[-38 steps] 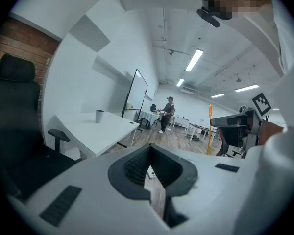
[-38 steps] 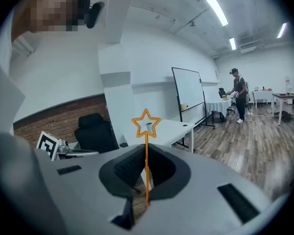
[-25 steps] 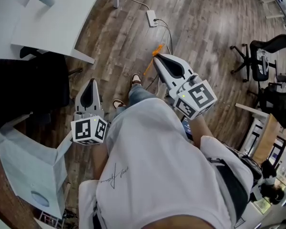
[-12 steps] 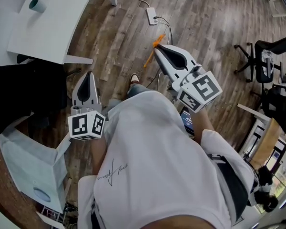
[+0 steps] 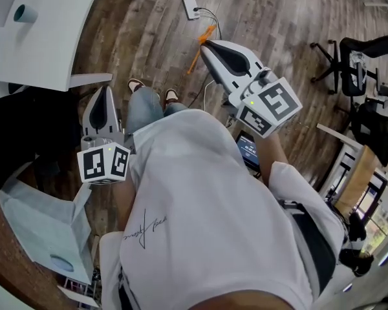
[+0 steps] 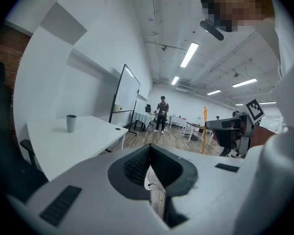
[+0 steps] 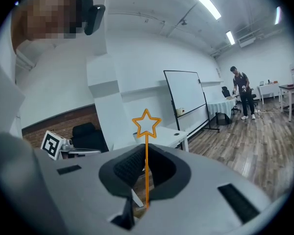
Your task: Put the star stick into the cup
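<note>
The orange star stick [image 7: 146,146] stands upright between the jaws of my right gripper [image 7: 146,202], which is shut on its lower shaft; the star [image 7: 146,124] rises above the jaw tips. In the head view the star stick [image 5: 194,59] pokes out past my right gripper [image 5: 205,44] over the wood floor. The grey-green cup [image 5: 22,13] stands on the white table [image 5: 58,37] at upper left, far from both grippers. My left gripper [image 5: 105,90] is shut on nothing, beside the table's edge. The cup [image 6: 71,123] shows upright on the table in the left gripper view, beyond my left gripper [image 6: 156,187].
A power strip [image 5: 189,6] with cables lies on the floor ahead. A black chair [image 5: 26,134] and a pale bag [image 5: 32,231] are at left, office chairs [image 5: 352,76] at right. A whiteboard [image 6: 127,99] and a distant person [image 6: 161,112] stand behind the table.
The table and cup have slid left and up in the head view as the person stepped. Both grippers shifted slightly left. The right gripper still holds the star stick.
</note>
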{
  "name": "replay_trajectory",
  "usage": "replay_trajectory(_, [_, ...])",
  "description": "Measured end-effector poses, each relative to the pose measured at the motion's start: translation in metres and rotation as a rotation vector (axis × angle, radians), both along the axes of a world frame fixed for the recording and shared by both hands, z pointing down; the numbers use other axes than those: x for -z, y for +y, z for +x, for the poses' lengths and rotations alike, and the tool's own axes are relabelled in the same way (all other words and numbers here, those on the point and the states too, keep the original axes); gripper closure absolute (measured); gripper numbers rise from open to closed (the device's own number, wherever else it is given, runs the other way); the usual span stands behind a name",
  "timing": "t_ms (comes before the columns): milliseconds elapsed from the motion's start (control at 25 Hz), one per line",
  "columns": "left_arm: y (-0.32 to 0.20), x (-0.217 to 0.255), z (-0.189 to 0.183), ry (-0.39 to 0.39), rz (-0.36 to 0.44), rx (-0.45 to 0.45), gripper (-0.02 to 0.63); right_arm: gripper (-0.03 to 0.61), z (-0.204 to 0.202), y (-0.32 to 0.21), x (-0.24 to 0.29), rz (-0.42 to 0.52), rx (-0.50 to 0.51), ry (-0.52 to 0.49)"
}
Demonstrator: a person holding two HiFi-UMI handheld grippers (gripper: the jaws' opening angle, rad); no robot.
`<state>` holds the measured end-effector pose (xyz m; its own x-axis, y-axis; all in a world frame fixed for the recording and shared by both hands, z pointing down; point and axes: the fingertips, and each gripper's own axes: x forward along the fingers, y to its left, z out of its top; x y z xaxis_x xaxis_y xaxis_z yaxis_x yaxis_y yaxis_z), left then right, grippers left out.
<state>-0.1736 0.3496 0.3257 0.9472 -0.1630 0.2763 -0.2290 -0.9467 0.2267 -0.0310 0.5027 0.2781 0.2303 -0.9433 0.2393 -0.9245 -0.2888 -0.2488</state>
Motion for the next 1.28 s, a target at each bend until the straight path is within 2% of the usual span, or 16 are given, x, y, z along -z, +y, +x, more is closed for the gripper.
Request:
replay_trajectory(520, [-0.048, -0.004, 0.067, 0.008, -0.03, -0.015, 0.606, 0.555, 0.058, -0.044, -0.003, -0.028, 0.016, -0.023])
replay_trajectory(840, [-0.108, -0.002, 0.095, -0.042, -0.03, 0.011, 0.606, 0.555, 0.095, -0.109, -0.004, -0.023, 0.042, -0.053])
replay_trajectory(1280, [-0.206, 0.009, 0.132, -0.03, -0.02, 0.031, 0.605, 0.555, 0.129, -0.215, 0.003, -0.016, 0.085, -0.05])
